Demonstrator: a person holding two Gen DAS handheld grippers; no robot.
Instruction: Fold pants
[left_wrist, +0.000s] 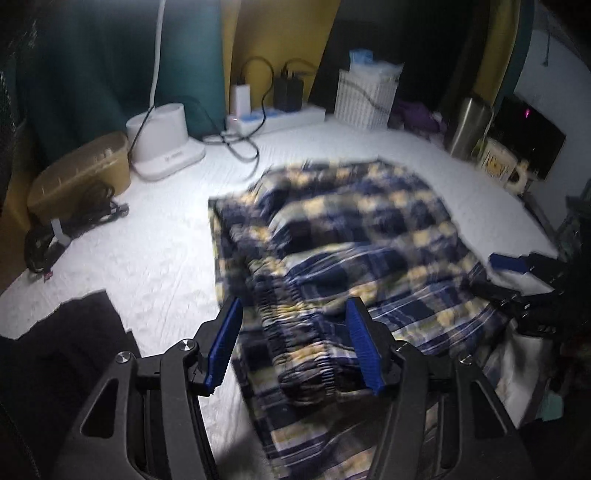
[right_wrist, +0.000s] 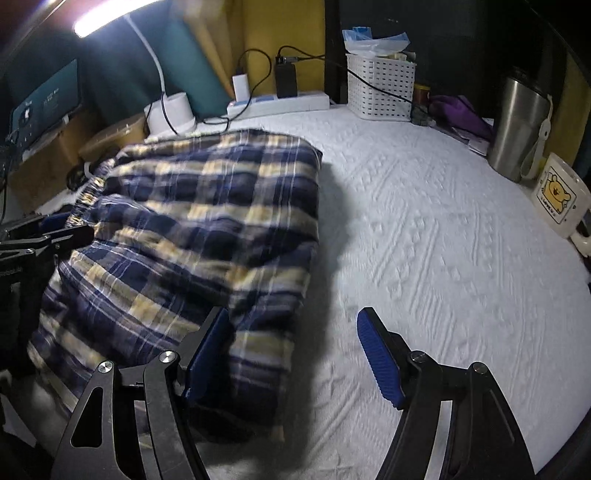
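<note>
The blue, yellow and white plaid pants (left_wrist: 343, 225) lie folded in a thick bundle on the white textured table cover (left_wrist: 155, 251). Their gathered elastic waistband (left_wrist: 295, 350) runs between the blue pads of my left gripper (left_wrist: 293, 314), which stands open with a gap showing at its left pad. In the right wrist view the pants (right_wrist: 207, 206) fill the left half. My right gripper (right_wrist: 291, 317) is open over the bundle's near right corner: the cloth lies against the left pad, and the right pad hangs over bare cover. Each gripper shows at the edge of the other's view.
Along the back stand a white lamp base (left_wrist: 162, 129), a power strip with chargers (left_wrist: 280, 114) and a white basket (right_wrist: 380, 88). A steel tumbler (right_wrist: 517, 125) and a bear mug (right_wrist: 557, 195) sit at the right. A tan box (left_wrist: 77, 177) is at the left.
</note>
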